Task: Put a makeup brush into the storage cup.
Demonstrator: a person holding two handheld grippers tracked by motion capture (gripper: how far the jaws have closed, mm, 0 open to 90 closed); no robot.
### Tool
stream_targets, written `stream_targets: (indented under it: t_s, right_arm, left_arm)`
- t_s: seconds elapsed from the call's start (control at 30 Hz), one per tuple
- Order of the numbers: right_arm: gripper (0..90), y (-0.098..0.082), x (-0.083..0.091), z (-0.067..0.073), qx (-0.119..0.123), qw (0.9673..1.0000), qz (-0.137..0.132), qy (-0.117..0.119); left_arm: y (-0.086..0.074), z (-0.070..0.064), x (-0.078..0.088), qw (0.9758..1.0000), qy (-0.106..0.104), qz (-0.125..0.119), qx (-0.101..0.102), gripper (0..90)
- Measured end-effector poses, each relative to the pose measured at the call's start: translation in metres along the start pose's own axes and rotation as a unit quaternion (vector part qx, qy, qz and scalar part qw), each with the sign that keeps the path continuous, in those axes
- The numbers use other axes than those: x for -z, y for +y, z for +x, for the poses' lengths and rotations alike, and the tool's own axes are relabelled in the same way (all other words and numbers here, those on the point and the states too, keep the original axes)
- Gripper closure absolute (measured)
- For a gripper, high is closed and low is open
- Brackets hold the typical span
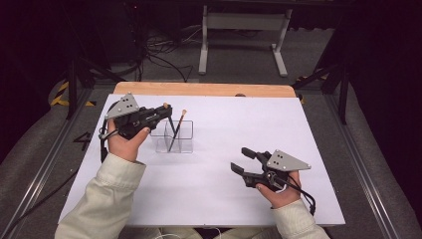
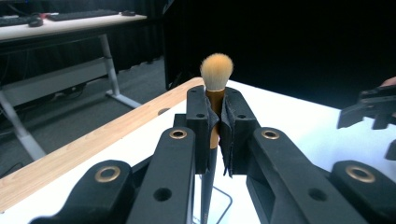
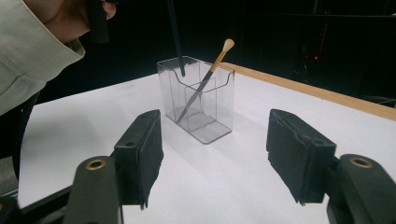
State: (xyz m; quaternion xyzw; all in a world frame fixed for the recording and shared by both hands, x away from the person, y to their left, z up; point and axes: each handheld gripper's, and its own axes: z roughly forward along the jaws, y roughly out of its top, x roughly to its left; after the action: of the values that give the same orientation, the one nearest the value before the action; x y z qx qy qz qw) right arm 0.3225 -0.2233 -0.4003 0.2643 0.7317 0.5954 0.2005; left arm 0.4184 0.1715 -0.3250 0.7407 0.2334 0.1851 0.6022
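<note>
My left gripper [image 1: 166,112] [image 2: 216,100] is shut on a makeup brush [image 1: 165,105] [image 2: 216,70] with tan bristles, a copper ferrule and a black handle. The brush stands upright, and its handle end [image 3: 180,70] dips just inside the top of a clear divided holder [image 1: 181,144] [image 3: 210,126]. A second, thinner brush [image 1: 182,115] [image 3: 219,55] leans in that holder, small tan tip up. At the near right my right gripper [image 1: 239,159] [image 3: 215,154] stands open above the table with nothing between its jaws, pointing at the holder.
A white sheet [image 1: 224,199] covers the table, with a wooden edge [image 1: 204,89] along the far side. Beyond it are a white desk frame [image 1: 244,22] and cables on the floor. Dark stands flank the table.
</note>
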Motion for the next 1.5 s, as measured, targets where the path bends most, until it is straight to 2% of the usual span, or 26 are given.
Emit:
stream_targets:
  t_s: [0.37,0.87,1.23,1.27,1.3,1.43,1.5]
  right_arm:
    - [36.2,-0.001,0.004,-0.001,-0.002,1.0000,-0.003,-0.006]
    - [35.8,-0.001,0.004,-0.001,0.000,1.0000,-0.003,-0.006]
    - [35.4,-0.001,0.004,-0.001,0.001,1.0000,-0.004,-0.007]
    - [35.4,-0.001,0.004,-0.001,0.001,1.0000,-0.004,-0.007]
    - [35.2,-0.001,0.005,-0.001,0.000,1.0000,-0.004,-0.007]
    - [34.7,0.000,0.004,-0.002,0.000,1.0000,-0.007,-0.006]
    - [34.6,0.000,0.004,-0.003,0.000,1.0000,-0.006,-0.007]
  left_arm:
    - [-0.008,0.011,-0.010,0.9997,0.002,0.020,0.013,82.9]
    - [-0.018,0.015,-0.021,0.9978,-0.015,0.056,0.032,82.9]
    - [-0.023,0.019,-0.024,0.9972,-0.016,0.055,0.048,81.9]
    - [-0.023,0.019,-0.024,0.9969,-0.006,0.053,0.058,68.7]
    - [-0.023,0.019,-0.023,0.9969,0.001,0.052,0.059,54.2]
    - [-0.020,0.017,-0.015,0.9968,0.028,0.049,0.056,32.5]
    - [-0.017,0.014,-0.008,0.9965,0.043,0.046,0.055,26.4]
